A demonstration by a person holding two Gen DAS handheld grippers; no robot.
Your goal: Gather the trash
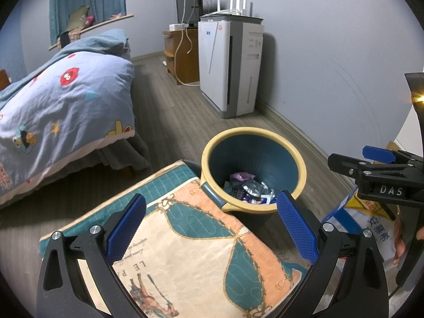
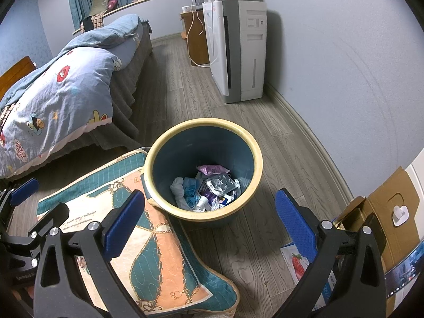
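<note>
1. The left gripper [image 1: 210,228] fills the bottom of the left wrist view with its blue-padded fingers spread wide and nothing between them; beneath lies a quilted cushion [image 1: 190,241] in teal, peach and cream.
2. The right gripper [image 2: 210,228] sits low in the right wrist view, its jaws equally wide apart and empty, over the wood-plank floor [image 2: 238,251].
3. The waste bin [image 2: 204,169], blue with a yellow rim, stands on the floor at the centre of the right wrist view, touching the cushion's edge at its left.
4. Trash [image 2: 209,188] lies at the bottom of the bin: a purple wrapper, a silver foil pack, white and blue crumpled pieces.
5. In the left wrist view the right gripper shows at the right edge, closed or nearly so from this angle, above a blue-and-white package [image 1: 371,228].
6. A bed with a cartoon-print duvet [image 1: 66,106] occupies the left side, and a white air purifier [image 1: 230,66] stands against the wall at upper centre.
7. An open cardboard box [image 2: 384,212] sits at the lower right of the right wrist view.
</note>
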